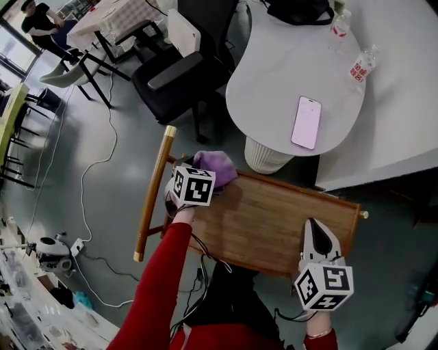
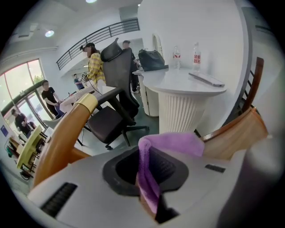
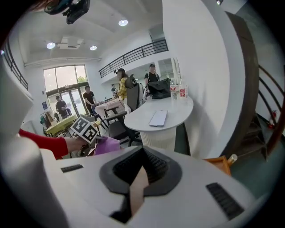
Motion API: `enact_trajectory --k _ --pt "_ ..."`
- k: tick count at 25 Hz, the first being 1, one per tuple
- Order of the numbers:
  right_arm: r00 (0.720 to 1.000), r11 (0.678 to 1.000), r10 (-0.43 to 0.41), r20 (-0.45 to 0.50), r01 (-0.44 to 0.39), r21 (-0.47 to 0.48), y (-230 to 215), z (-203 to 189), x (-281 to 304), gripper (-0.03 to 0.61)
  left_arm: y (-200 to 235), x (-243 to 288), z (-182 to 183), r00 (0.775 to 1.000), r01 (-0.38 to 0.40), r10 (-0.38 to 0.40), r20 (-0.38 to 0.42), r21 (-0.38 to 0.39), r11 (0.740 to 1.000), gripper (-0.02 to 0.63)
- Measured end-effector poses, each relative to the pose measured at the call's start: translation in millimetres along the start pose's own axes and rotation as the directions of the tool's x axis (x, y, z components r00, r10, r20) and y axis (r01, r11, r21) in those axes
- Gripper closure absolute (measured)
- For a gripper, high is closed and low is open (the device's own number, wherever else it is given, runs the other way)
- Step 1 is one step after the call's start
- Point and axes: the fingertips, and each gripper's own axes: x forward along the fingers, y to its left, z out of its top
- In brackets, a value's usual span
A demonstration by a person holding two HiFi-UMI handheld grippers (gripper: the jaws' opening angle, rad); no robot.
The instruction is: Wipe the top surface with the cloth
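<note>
The wooden top (image 1: 274,219) fills the middle of the head view, tilted down to the right. A purple cloth (image 1: 215,167) lies on its far left corner, and my left gripper (image 1: 207,175) is shut on it. In the left gripper view the cloth (image 2: 171,144) hangs folded between the pads of the left gripper (image 2: 149,178). My right gripper (image 1: 315,229) rests over the top's near right part, jaws together with nothing held. The right gripper view shows the right gripper (image 3: 140,178) with the cloth (image 3: 107,145) off to the left.
A wooden handle bar (image 1: 154,195) runs along the top's left end. Just beyond stands a white rounded table (image 1: 274,75) with a phone (image 1: 306,122), bottles (image 1: 363,65) and a black bag (image 1: 298,10). A black office chair (image 1: 171,75) and floor cables (image 1: 82,198) lie to the left.
</note>
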Motion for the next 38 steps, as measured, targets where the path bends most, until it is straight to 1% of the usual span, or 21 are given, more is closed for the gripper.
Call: enact_trajectory --k 2,8,12,14,15,17,18,19,20,21,23,24,25,26,27,28,30,32,35,38 --pt "1.000 1.000 -0.006 -0.002 0.006 0.003 -2 -1 1 0.574 5 1 -2 1.000 -0.014 0.014 -0.006 0.007 1.000 0.563" --pt "1.000 1.000 -0.024 -0.008 0.024 0.006 -5 -6 -2 0.574 15 4 -8 0.999 -0.045 0.044 -0.027 -0.036 0.998 0.562" --pt "0.999 0.999 -0.042 0.005 0.042 0.007 -5 -4 -6 0.574 29 2 -13 0.995 -0.094 0.093 -0.030 -0.037 0.995 0.563" --pt "0.998 0.999 -0.051 0.023 0.051 0.006 -3 -1 -9 0.574 31 -8 -11 0.994 -0.111 0.111 0.006 -0.020 0.994 0.563" --pt "0.998 0.998 -0.056 0.036 0.056 0.006 -3 1 -11 0.574 28 -18 -7 0.993 -0.108 0.108 0.044 -0.013 0.994 0.562" --pt "0.996 0.998 -0.066 0.066 0.066 0.005 -2 6 -16 0.574 16 -47 8 0.984 -0.082 0.082 0.160 -0.007 0.997 0.563" --pt "0.994 0.997 -0.071 0.085 0.071 0.004 -1 10 -20 0.574 10 -66 18 0.971 -0.062 0.062 0.231 -0.007 0.998 0.563" --pt "0.991 0.997 -0.076 0.108 0.076 0.003 0 15 -25 0.574 6 -88 30 0.951 -0.039 0.040 0.305 -0.010 0.999 0.561" --pt "0.988 0.997 -0.080 0.134 0.081 0.003 2 20 -31 0.574 3 -112 42 0.925 -0.015 0.019 0.380 -0.012 1.000 0.563" --pt "0.983 0.996 -0.084 0.162 0.084 0.005 4 26 -37 0.574 0 -136 55 0.891 0.008 -0.002 0.454 -0.013 1.000 0.561" --pt "0.973 0.996 -0.086 0.216 0.086 0.008 6 39 -49 0.574 -3 -181 81 0.814 0.044 -0.036 0.579 0.000 0.999 0.562" --pt "0.967 0.996 -0.085 0.240 0.086 0.007 7 46 -56 0.574 -5 -200 91 0.781 0.058 -0.053 0.623 0.012 0.998 0.562" --pt "0.962 0.996 -0.085 0.261 0.086 0.006 8 51 -62 0.574 -8 -216 99 0.753 0.069 -0.068 0.655 0.025 0.997 0.561" --pt "0.957 0.996 -0.086 0.277 0.088 0.004 9 55 -67 0.574 -12 -229 105 0.731 0.076 -0.082 0.678 0.038 0.996 0.562" --pt "0.953 0.996 -0.088 0.291 0.091 0.004 9 58 -73 0.574 -16 -240 109 0.714 0.081 -0.093 0.694 0.051 0.995 0.561" --pt "0.949 0.996 -0.091 0.302 0.093 0.005 9 59 -79 0.574 -21 -248 112 0.702 0.084 -0.104 0.705 0.063 0.994 0.561" --pt "0.942 0.995 -0.095 0.322 0.097 0.010 7 59 -88 0.574 -35 -257 113 0.686 0.101 -0.135 0.715 0.090 0.991 0.563" --pt "0.934 0.995 -0.100 0.343 0.100 0.017 5 55 -95 0.574 -55 -261 107 0.674 0.147 -0.188 0.714 0.120 0.982 0.561" --pt "0.921 0.994 -0.113 0.374 0.109 0.031 5 45 -108 0.574 -94 -267 89 0.661 0.238 -0.293 0.691 0.178 0.955 0.561" --pt "0.908 0.992 -0.123 0.400 0.124 0.024 5 33 -120 0.574 -131 -272 69 0.650 0.310 -0.376 0.660 0.221 0.925 0.561"
